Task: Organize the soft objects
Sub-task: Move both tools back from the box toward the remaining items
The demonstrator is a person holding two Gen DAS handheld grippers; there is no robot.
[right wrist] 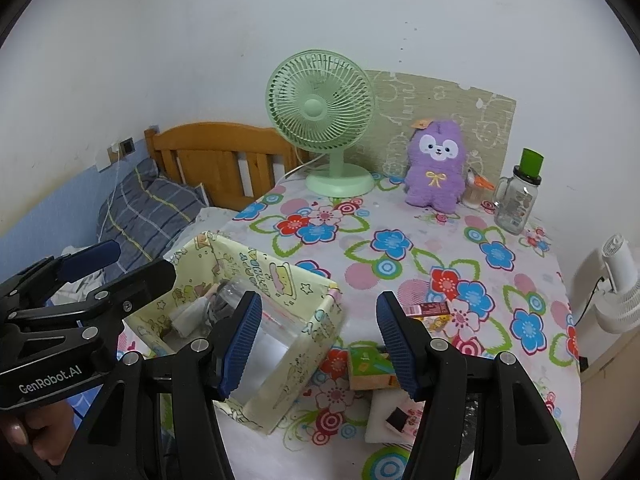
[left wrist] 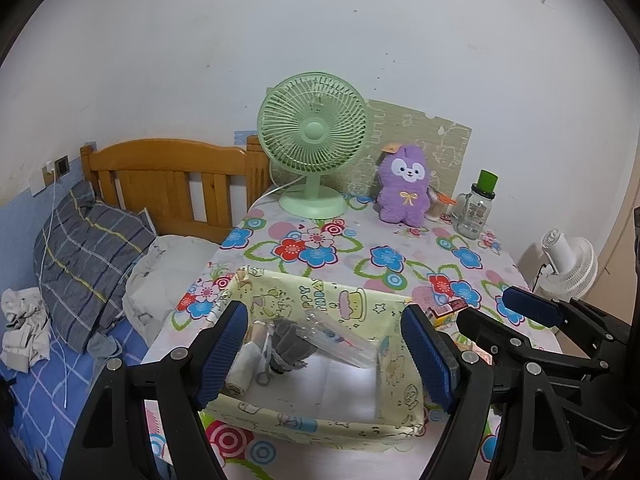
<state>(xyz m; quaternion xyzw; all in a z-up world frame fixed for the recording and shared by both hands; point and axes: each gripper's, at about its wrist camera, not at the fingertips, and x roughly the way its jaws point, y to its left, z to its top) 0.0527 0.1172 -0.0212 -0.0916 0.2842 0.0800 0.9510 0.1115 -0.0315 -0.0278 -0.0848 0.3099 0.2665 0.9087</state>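
A pale yellow fabric storage box [left wrist: 320, 428] [right wrist: 320, 320] sits on the floral table near the front. Inside it lie rolled socks [left wrist: 248, 360], a grey knitted item [left wrist: 286, 344] and a clear plastic bag [left wrist: 344, 340]. A purple plush toy [left wrist: 404, 186] [right wrist: 434, 166] stands upright at the back of the table. My left gripper [left wrist: 330, 352] is open and empty, hovering over the box. My right gripper [right wrist: 318, 344] is open and empty, above the box's right corner; it also shows in the left wrist view [left wrist: 532, 308].
A green desk fan [left wrist: 314, 140] [right wrist: 322, 120] and a glass bottle with a green cap [left wrist: 478, 206] [right wrist: 518, 194] stand at the back. Small packets and cards [right wrist: 380, 368] lie right of the box. A bed with a plaid pillow [left wrist: 86, 256] is left; a white fan [right wrist: 616, 284] is right.
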